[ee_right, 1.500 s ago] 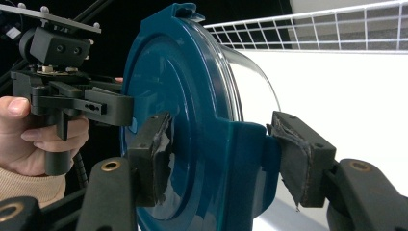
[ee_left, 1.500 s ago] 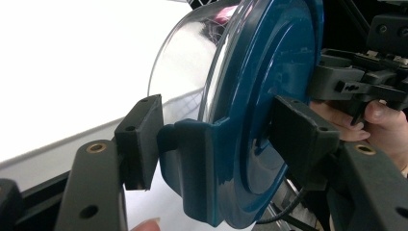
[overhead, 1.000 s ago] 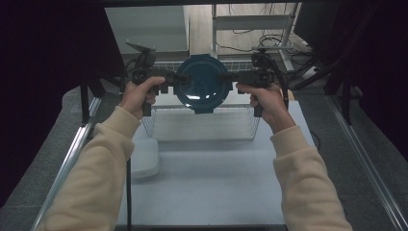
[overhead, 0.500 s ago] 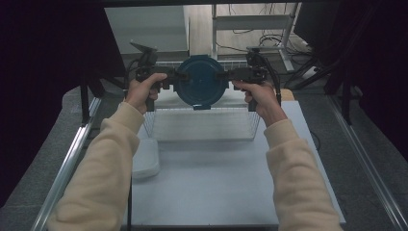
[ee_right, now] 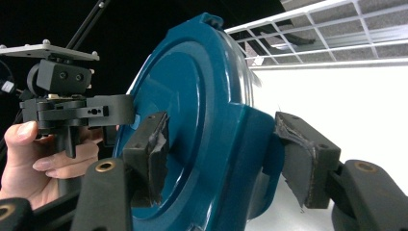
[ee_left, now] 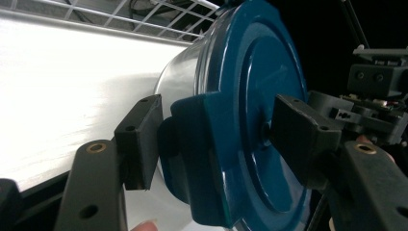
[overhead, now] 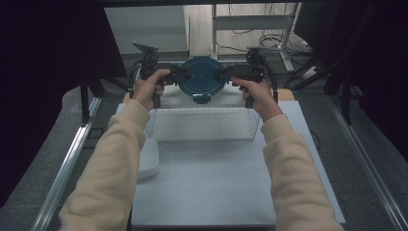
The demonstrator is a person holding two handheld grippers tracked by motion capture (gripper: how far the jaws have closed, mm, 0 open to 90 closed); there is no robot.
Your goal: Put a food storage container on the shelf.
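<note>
The blue-lidded round container (overhead: 203, 80) hangs in the air at the far edge of the table (overhead: 226, 178), just beyond the white wire basket (overhead: 202, 124), and we see it carried from both sides at once. From above, its dark blue lid (overhead: 204, 76) faces up toward the camera, and one lid tab points back toward the basket.

On the left gripper (overhead: 179, 73) we look along the claw and find its two jaws set either side of a blue latch tab (ee_left: 202, 159): one black pad lies against the container's clear body side, the other presses on the face of the lid (ee_left: 260, 110). The claw is clamped on the container's rim there. The container's pale, translucent body (ee_left: 180, 84) shows behind the lid, with the wire basket's grid (ee_left: 144, 12) above it.

The right gripper (overhead: 226, 73) does the same on the opposite side. In its own view one worn pad sits on the lid's face (ee_right: 192, 110) and the other on the back of the latch tab (ee_right: 255, 154), so this claw too is closed on the container. Beyond the lid we see the left hand (ee_right: 33, 163) wrapped round the other gripper's handle.

From above, the left hand (overhead: 149, 89) and right hand (overhead: 260, 94) hold the handles at about the same height, cream sleeves (overhead: 110, 168) reaching in from the near side. A white lidded tub (overhead: 148, 161) lies on the table beside the left forearm.
</note>
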